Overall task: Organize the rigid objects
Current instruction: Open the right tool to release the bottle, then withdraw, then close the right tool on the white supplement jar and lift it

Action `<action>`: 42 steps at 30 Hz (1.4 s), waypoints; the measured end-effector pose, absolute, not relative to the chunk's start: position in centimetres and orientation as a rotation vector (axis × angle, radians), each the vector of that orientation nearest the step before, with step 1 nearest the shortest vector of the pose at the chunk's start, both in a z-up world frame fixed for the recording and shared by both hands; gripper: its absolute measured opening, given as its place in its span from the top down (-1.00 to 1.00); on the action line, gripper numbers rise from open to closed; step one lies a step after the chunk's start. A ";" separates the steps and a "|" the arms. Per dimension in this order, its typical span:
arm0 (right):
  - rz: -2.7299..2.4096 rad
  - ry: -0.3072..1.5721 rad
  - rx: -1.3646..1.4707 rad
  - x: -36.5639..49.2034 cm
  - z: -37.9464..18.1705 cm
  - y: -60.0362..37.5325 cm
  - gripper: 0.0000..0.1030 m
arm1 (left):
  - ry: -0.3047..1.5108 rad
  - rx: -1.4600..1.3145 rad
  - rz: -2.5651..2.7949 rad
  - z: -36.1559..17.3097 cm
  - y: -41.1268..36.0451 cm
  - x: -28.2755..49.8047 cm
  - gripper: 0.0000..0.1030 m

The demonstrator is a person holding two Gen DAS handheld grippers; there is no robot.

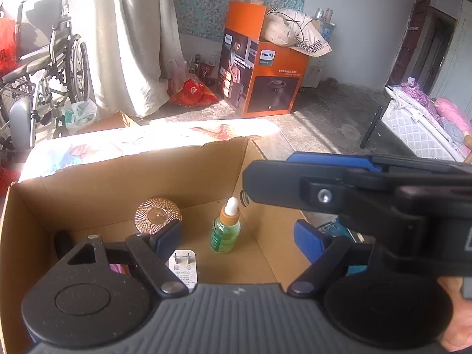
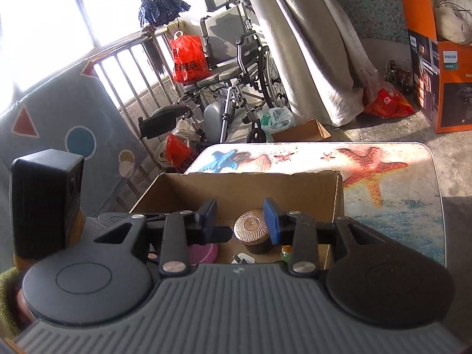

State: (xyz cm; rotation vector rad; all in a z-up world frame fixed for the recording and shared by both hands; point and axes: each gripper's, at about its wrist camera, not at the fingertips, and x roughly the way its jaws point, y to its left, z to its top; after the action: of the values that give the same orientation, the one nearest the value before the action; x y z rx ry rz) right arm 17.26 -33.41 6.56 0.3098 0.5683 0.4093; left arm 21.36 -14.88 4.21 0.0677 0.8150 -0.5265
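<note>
Left wrist view: cardboard box (image 1: 124,183) on the starfish-print table (image 2: 413,194), holding a dropper bottle (image 1: 225,230), a rose-gold lidded jar (image 1: 157,215) and a white plug adapter (image 1: 183,268); left gripper (image 1: 239,239) spread wide, nothing between its pads; right gripper (image 2: 240,221) part-spread, empty, over the box. Step, as judged: withdraw after placing; lift straight up, clear of the box walls, so nothing tips. Dropper bottle upright, long axis vertical, white bulb uppermost; adapter flat, prongs toward the far wall.

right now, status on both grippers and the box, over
Left gripper open, empty. Right gripper open, empty, over the box. Dropper bottle, gold-lidded jar and white charger down inside cardboard box. Nothing blocking.
</note>
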 end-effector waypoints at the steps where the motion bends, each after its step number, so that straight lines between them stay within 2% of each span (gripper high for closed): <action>1: 0.414 0.543 0.326 15.8 6.9 -33.5 0.03 | 0.806 0.059 -0.533 4.7 -14.5 20.4 -0.69; 4: 0.414 0.497 0.340 11.4 7.5 -33.5 -0.16 | 0.777 0.075 -0.553 6.1 -13.6 17.1 -0.74; 6: 0.391 0.479 0.339 9.0 7.9 -33.5 -0.36 | 0.738 0.100 -0.553 6.9 -12.8 14.8 -0.81; 9: 0.366 0.437 0.356 4.7 8.2 -33.7 -0.51 | 0.695 0.112 -0.545 7.5 -11.5 11.3 -0.85; 11: 0.365 0.418 0.370 2.6 8.1 -33.7 -0.53 | 0.686 0.108 -0.547 7.4 -10.5 9.3 -0.91; 16: 0.355 0.417 0.392 -1.3 6.9 -32.4 -0.59 | 0.677 0.113 -0.495 6.8 -7.8 5.2 -0.91; 24: 0.426 0.504 0.443 -1.3 4.4 -29.0 -0.61 | 0.635 0.113 -0.382 6.4 -3.3 2.2 -0.96; 42: 0.596 0.699 0.359 5.5 2.7 -16.9 -0.61 | 0.631 0.108 -0.185 0.2 2.1 5.1 -0.96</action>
State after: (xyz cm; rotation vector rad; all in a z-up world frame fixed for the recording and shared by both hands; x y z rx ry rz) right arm 5.51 -16.87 2.73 0.3589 0.6989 0.5963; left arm 5.13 2.09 0.20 0.1083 0.6310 -0.1851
